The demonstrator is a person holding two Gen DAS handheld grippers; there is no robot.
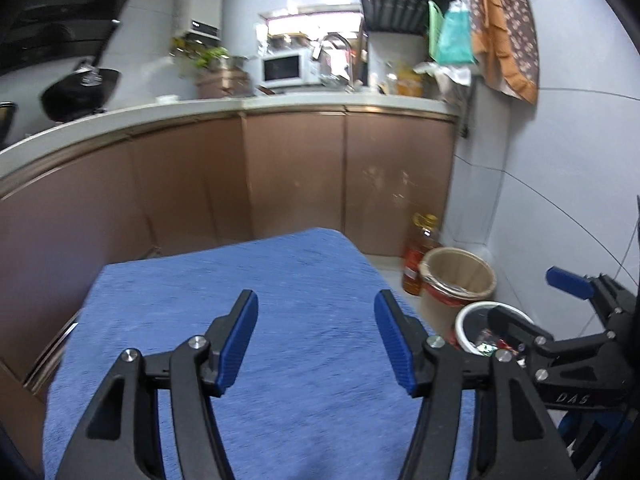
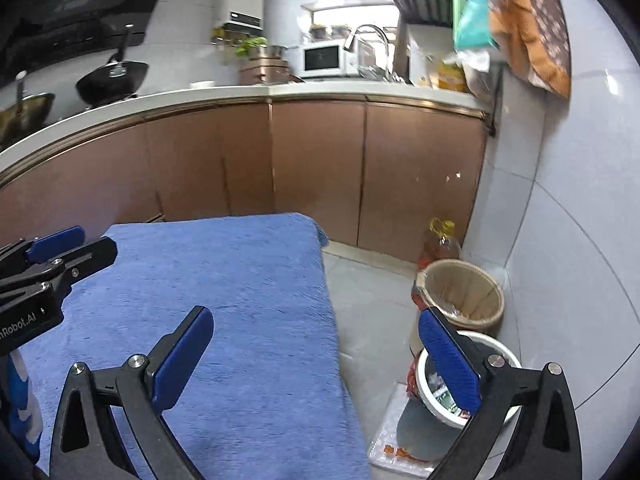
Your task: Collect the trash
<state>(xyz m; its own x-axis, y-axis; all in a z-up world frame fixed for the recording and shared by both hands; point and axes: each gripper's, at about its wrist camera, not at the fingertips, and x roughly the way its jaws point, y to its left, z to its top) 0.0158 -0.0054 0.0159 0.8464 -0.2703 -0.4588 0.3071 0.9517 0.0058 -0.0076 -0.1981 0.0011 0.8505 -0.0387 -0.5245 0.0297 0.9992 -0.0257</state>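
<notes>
My left gripper (image 1: pixel 316 336) is open and empty above a table covered by a blue cloth (image 1: pixel 224 288). My right gripper (image 2: pixel 316 356) is open and empty, held over the cloth's right edge (image 2: pixel 248 280) and the floor. A white bin (image 2: pixel 500 384) with wrappers inside stands on the floor under the right fingertip (image 2: pixel 448 360). It also shows in the left wrist view (image 1: pixel 468 324). No trash shows on the cloth. The right gripper appears at the right of the left wrist view (image 1: pixel 568 304), and the left gripper at the left of the right wrist view (image 2: pixel 60 252).
A tan bin with a liner (image 2: pixel 464 292) stands beyond the white one, by an oil bottle (image 2: pixel 440 244) in the corner. Brown cabinets (image 2: pixel 320 168) and a counter with pans and a microwave (image 2: pixel 322 58) run behind. A tiled wall (image 2: pixel 568 240) is at the right.
</notes>
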